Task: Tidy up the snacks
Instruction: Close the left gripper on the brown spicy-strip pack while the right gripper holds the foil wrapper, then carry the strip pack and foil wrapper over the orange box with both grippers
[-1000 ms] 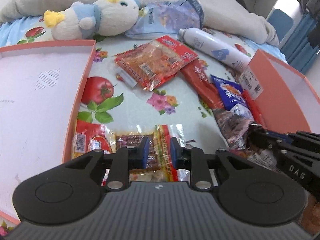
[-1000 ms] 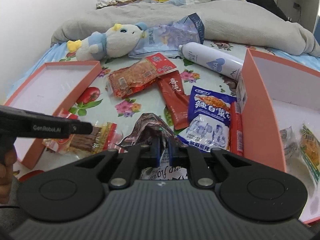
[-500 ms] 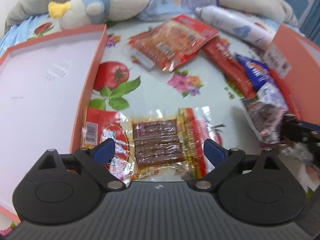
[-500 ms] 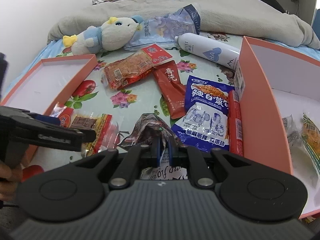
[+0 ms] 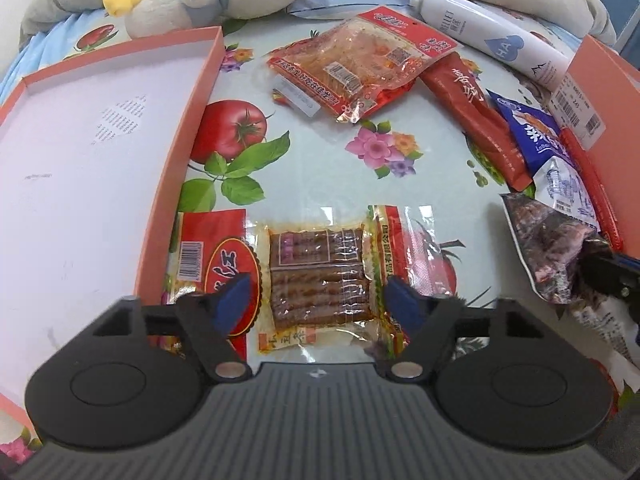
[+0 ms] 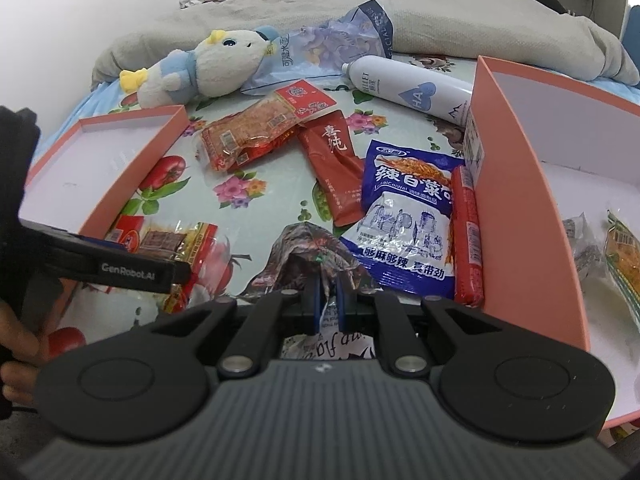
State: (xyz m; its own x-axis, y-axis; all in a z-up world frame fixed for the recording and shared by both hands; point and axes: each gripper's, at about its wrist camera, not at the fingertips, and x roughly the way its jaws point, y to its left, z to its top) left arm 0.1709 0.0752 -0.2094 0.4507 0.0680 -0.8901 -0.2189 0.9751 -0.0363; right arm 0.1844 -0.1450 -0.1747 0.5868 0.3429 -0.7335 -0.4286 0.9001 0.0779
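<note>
A clear packet of brown strips with red and yellow ends (image 5: 316, 272) lies flat on the flowered sheet beside the left box. My left gripper (image 5: 316, 300) points steeply down over it. The blue pads stand either side of the packet's clear middle, and the jaws are closing without pressing on it. My right gripper (image 6: 328, 304) is shut on a crumpled dark foil packet (image 6: 312, 256), which rests on the sheet. In the left wrist view that dark packet (image 5: 548, 248) shows at the right edge.
An orange box lid (image 5: 176, 160) lies at left; a deeper orange box (image 6: 516, 208) at right holds a few packets. An orange-red packet (image 5: 360, 68), red sachet (image 5: 476, 120), blue bag (image 6: 408, 216), red stick (image 6: 466, 232), white can (image 6: 404, 84) and plush toy (image 6: 208, 72) lie beyond.
The left gripper went from nearly shut to wide open, sank and tipped down over the brown-strip packet, then narrowed somewhat. The right gripper kept still, shut on the dark packet.
</note>
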